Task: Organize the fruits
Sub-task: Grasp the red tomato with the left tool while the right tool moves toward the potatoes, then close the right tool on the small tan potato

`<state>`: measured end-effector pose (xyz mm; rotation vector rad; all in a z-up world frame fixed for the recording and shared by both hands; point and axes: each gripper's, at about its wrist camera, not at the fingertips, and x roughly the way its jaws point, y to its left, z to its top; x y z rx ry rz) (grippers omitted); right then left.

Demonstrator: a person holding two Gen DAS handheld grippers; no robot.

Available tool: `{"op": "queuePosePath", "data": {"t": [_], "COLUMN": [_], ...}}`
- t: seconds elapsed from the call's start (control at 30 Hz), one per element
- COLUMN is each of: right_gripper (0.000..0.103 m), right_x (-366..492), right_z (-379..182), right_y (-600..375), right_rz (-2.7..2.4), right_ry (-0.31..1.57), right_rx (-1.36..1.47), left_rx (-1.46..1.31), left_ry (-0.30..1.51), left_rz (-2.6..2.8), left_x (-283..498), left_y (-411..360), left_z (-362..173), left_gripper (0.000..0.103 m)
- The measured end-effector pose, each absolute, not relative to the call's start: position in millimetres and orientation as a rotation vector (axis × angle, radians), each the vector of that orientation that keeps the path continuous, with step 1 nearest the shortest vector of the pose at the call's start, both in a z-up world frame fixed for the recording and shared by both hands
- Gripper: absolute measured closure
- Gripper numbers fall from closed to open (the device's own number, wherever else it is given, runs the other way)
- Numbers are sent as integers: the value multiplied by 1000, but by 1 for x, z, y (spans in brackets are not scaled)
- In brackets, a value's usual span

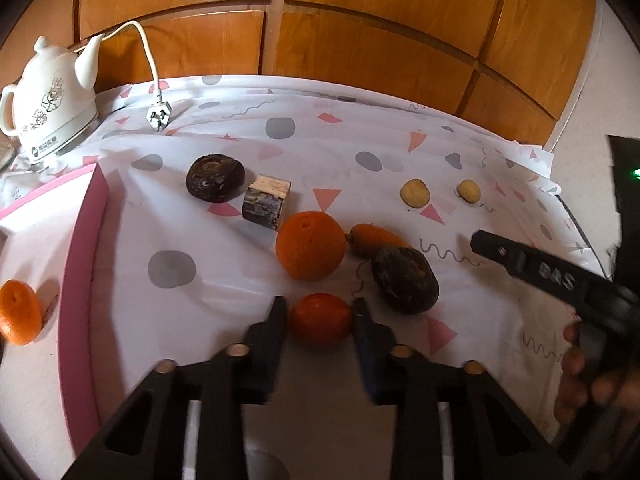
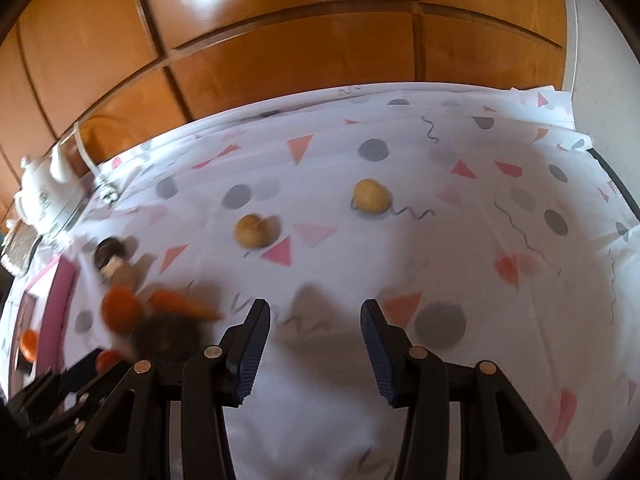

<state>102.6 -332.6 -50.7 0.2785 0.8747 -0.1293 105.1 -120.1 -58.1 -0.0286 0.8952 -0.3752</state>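
My left gripper (image 1: 320, 306) has its two fingers on either side of a small orange-red tangerine (image 1: 320, 320), touching or nearly touching it. Beyond it lie a large orange (image 1: 310, 250), a carrot (image 1: 376, 238) and a dark avocado-like fruit (image 1: 404, 280). Another tangerine (image 1: 18, 312) lies on the pink-rimmed tray (image 1: 78, 264) at the left. My right gripper (image 2: 316, 312) is open and empty above the cloth; one of its fingers (image 1: 520, 260) shows at the right of the left wrist view. Two small yellow fruits (image 2: 372, 196) (image 2: 252, 231) lie ahead of it.
A dark round cake-like item (image 1: 216, 178) and a brown block (image 1: 266, 202) sit behind the orange. A white kettle (image 1: 50, 100) with its cord and plug (image 1: 160, 114) stands at the back left. Wooden cabinet doors (image 1: 360, 20) back the table. The cloth's right edge (image 2: 612, 176) drops off.
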Motion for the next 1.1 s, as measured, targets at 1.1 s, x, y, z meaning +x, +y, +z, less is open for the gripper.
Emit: {"op": "queuePosePath", "data": {"t": [1.1], "right_gripper": [77], "right_x": [166], "right_z": [-63], "right_y": [-363], "right_rz": [-209], "right_ry": [896], "right_rx": [187], "left_rx": [-57], "left_ry": [867], "left_rz": [-217], "left_x": [113], "left_y": [-119], "left_z": [-63], "left_gripper": [73]}}
